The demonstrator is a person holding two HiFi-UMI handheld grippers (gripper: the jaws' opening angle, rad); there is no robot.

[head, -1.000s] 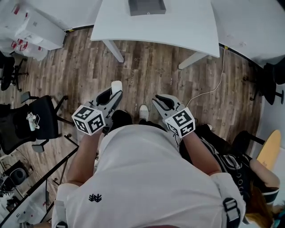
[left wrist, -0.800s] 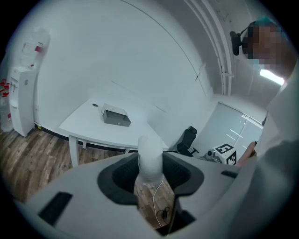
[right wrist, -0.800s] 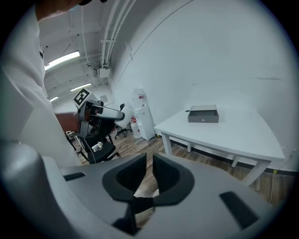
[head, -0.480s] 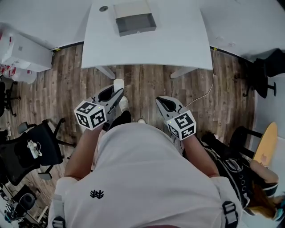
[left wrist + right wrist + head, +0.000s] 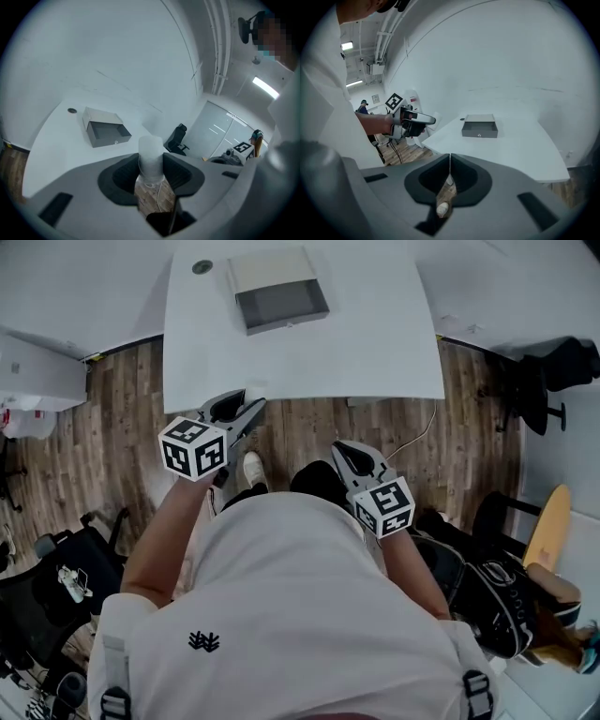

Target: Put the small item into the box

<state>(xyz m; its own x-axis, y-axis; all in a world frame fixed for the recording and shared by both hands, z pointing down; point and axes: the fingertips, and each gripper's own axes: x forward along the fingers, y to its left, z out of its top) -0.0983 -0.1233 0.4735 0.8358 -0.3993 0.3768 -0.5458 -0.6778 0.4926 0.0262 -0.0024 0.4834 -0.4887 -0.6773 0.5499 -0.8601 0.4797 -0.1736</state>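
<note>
Left gripper view gives the clearest reading. The left tool (image 5: 151, 164) is clamped on the small item (image 5: 151, 147), a pale, whitish cylinder that stands upright between the pads and pokes out past the tips. Beyond it the open grey box (image 5: 107, 131) sits well apart, toward the far side of the white tabletop (image 5: 56, 150). The right tool (image 5: 449, 164) has its jaws pressed together with nothing between them, and it hangs low over the wooden floor (image 5: 309, 423), short of the tabletop edge.

The likeliest failure, I judge, is losing the item on the way. Only its lower part seems to be gripped, so a quick swing could tilt it or let it slide out, onto the floor or the bare tabletop. Letting go too early, or off to one side, would leave it beside the box and not in it. A tall, light piece might also strike the box wall and bounce or roll away.

Only the head view shows the whole layout: the person stands back from the tabletop, the box is across it, and a small dark round spot (image 5: 202, 266) lies left of the box. That view nearly loses the white item against the white surface. In the right gripper view, the left tool appears from the side, held up near the tabletop's near edge.
</note>
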